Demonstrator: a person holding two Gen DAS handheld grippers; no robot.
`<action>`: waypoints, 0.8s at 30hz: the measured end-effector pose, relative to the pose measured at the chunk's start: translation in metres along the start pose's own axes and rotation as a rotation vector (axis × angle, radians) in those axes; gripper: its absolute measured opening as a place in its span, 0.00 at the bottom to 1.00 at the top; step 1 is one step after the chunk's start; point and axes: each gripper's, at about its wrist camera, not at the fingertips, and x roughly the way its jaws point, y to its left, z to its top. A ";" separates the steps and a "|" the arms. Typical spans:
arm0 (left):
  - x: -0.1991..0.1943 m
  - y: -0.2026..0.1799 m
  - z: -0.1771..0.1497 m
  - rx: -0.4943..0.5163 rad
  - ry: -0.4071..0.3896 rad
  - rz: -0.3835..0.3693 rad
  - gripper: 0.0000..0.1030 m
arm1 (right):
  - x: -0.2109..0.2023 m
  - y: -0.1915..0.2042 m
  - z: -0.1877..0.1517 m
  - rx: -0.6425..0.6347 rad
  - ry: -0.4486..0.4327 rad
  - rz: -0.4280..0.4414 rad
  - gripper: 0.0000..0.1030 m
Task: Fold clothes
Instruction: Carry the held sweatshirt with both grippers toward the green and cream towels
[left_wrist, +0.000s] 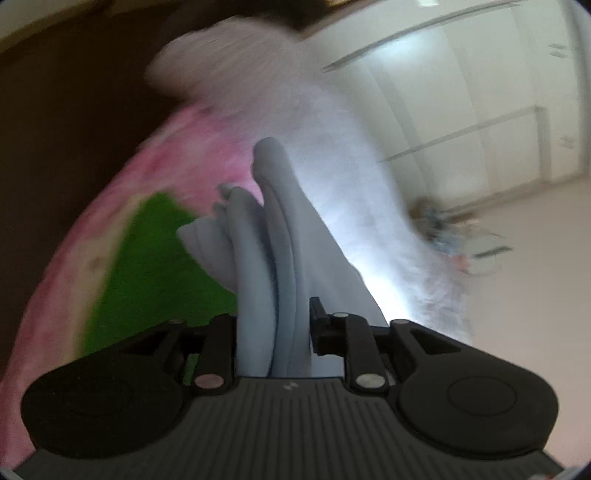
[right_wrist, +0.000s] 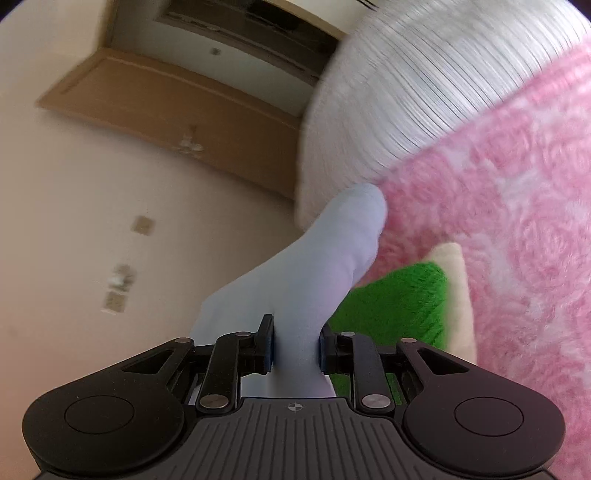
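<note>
Largest in both views, a pink fleecy blanket (left_wrist: 207, 147) (right_wrist: 517, 206) with a green patch (left_wrist: 155, 258) (right_wrist: 399, 306) edged in cream covers the surface below; a white furry cover (left_wrist: 332, 177) (right_wrist: 424, 85) lies beside the pink, blurred in both pictures. In the left wrist view, pale cupboard doors (left_wrist: 480, 103) and a light floor (left_wrist: 535, 258) fill the right side, with a small blurred heap of objects (left_wrist: 450, 229) on the floor, too indistinct to identify; in the right wrist view, a brown door frame (right_wrist: 177, 107) stands against a cream wall (right_wrist: 74, 206). The task item, a light blue garment (left_wrist: 273, 251) (right_wrist: 314, 273), hangs raised above the blanket between the two tools; in the left wrist view it is bunched in several rolled folds, in the right wrist view it rises as one smooth band ending in a rounded tip. The left gripper (left_wrist: 273, 325) stands narrowly parted, its jaws pressing the folds of cloth that fill the gap; the right gripper (right_wrist: 295, 347) is likewise parted only by the cloth's thickness, its blue-lined pads (right_wrist: 271, 347) clamped against both sides of the band.
</note>
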 end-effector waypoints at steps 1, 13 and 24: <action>0.013 0.018 0.000 -0.030 0.021 0.049 0.18 | 0.020 -0.014 -0.001 0.018 0.028 -0.046 0.27; 0.010 0.077 -0.028 -0.156 0.009 0.020 0.24 | 0.039 -0.066 -0.016 0.036 0.184 -0.150 0.50; -0.020 0.070 -0.043 -0.032 -0.069 0.047 0.11 | 0.027 -0.018 -0.043 -0.148 0.195 -0.167 0.15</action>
